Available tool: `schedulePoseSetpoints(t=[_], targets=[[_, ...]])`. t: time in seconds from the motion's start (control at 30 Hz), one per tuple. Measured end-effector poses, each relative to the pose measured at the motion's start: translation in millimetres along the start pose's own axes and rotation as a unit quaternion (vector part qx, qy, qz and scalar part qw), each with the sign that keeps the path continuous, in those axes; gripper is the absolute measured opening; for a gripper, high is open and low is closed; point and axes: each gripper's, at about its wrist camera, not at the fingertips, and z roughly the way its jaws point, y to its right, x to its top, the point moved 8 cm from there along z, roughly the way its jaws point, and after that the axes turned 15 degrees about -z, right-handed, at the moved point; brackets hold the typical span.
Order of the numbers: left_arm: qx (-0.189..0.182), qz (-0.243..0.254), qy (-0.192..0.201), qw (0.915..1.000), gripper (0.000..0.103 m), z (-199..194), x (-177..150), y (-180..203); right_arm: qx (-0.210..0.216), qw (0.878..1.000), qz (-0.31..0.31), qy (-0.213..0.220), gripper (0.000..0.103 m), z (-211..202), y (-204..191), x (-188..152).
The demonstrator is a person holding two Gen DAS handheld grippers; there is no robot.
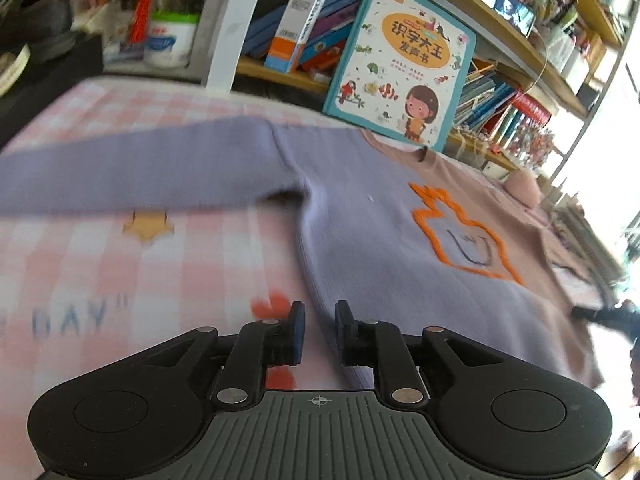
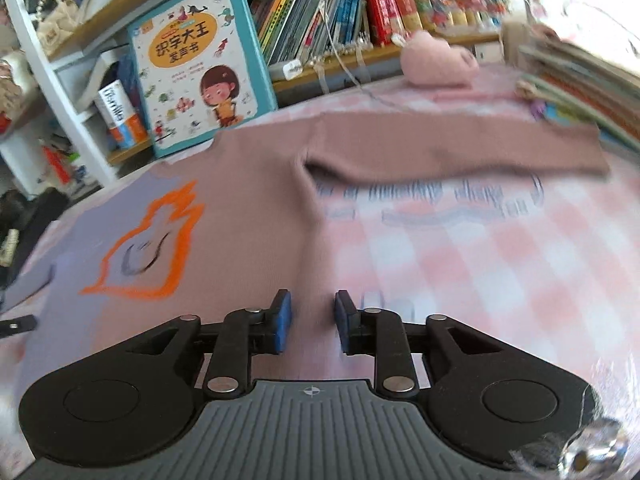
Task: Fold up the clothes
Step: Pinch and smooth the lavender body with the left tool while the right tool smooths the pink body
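A two-tone sweater lies flat on a pink checked cloth, its purple half point(image 1: 360, 216) on the left and its mauve half point(image 2: 256, 200) on the right, with an orange outline figure point(image 1: 460, 236) on the chest. Its purple sleeve point(image 1: 140, 172) stretches left and its mauve sleeve point(image 2: 460, 148) stretches right. My left gripper point(image 1: 319, 332) is open and empty, hovering over the sweater's lower left edge. My right gripper point(image 2: 312, 320) is open and empty over the lower right edge. The right gripper's tip point(image 1: 600, 314) shows at the far right of the left wrist view.
A teal children's book point(image 2: 200, 64) stands against the bookshelf behind the collar. A pink plush toy point(image 2: 438, 60) lies at the back right. A stack of books point(image 2: 580, 84) sits by the right sleeve end. The checked cloth point(image 2: 480, 264) covers the table.
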Motion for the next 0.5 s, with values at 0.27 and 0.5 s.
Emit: schedulePoseSetpoints(t=[0.27, 0.5], targets=[[-0.024, -0.005, -0.022, 0.9995, 0.033, -17.9, -36.4, 21.5, 0.005, 1.000, 0.000, -0.017, 0.025, -39.7, -20.5, -34.4], [-0.046, -0.001, 0.009, 0.9989, 0.003, -42.5, -22.7, 27.5, -0.001, 0.999, -0.029, 0.022, 0.009, -55.5, -29.8, -23.5]])
